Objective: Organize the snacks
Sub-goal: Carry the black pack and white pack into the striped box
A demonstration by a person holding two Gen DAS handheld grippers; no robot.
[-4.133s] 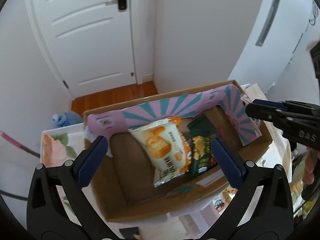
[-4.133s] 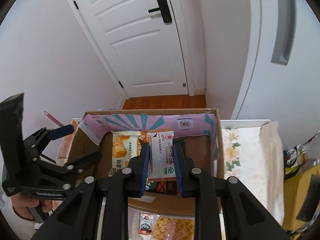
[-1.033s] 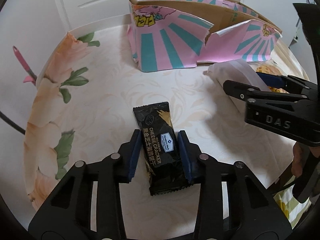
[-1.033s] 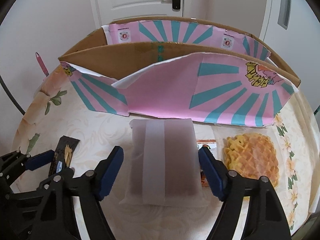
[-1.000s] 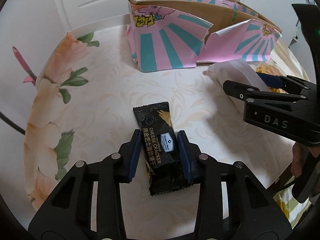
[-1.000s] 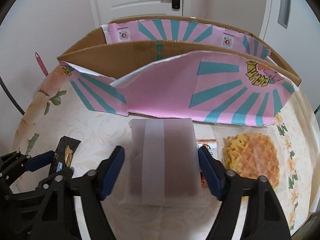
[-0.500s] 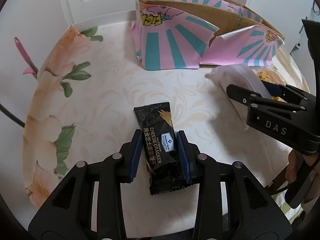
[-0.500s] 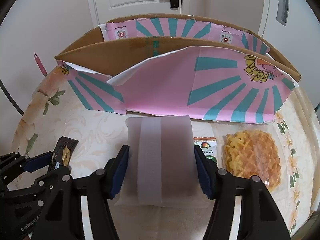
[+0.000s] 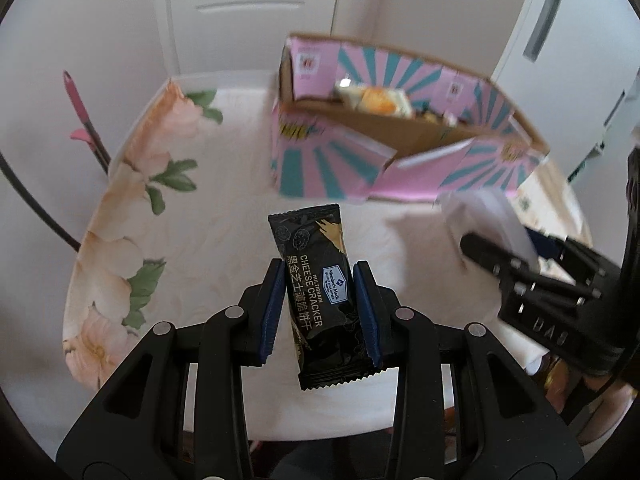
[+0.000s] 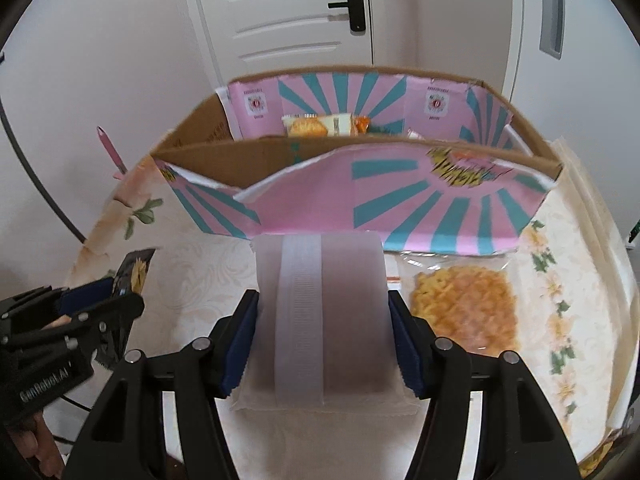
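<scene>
- Box (image 10: 400, 208), pink and teal, stands on the floral cloth (image 9: 120, 208) with snack packs inside.
- Left gripper (image 9: 320, 304) grips a black cracker pack (image 9: 316, 292), raised off the cloth, near side of the box.
- Right gripper (image 10: 324, 336) clamps a white pouch (image 10: 320, 320) just before the box's front wall.
- Waffle pack (image 10: 464, 308) lies beside the pouch, below the box.
- Door (image 10: 288, 12) stands behind the box.

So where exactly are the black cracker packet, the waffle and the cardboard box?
black cracker packet (image 9: 316, 296): left wrist view, on its printed front.
waffle (image 10: 464, 312): right wrist view, middle of its golden grid.
cardboard box (image 10: 400, 212): right wrist view, on its pink striped front wall.
</scene>
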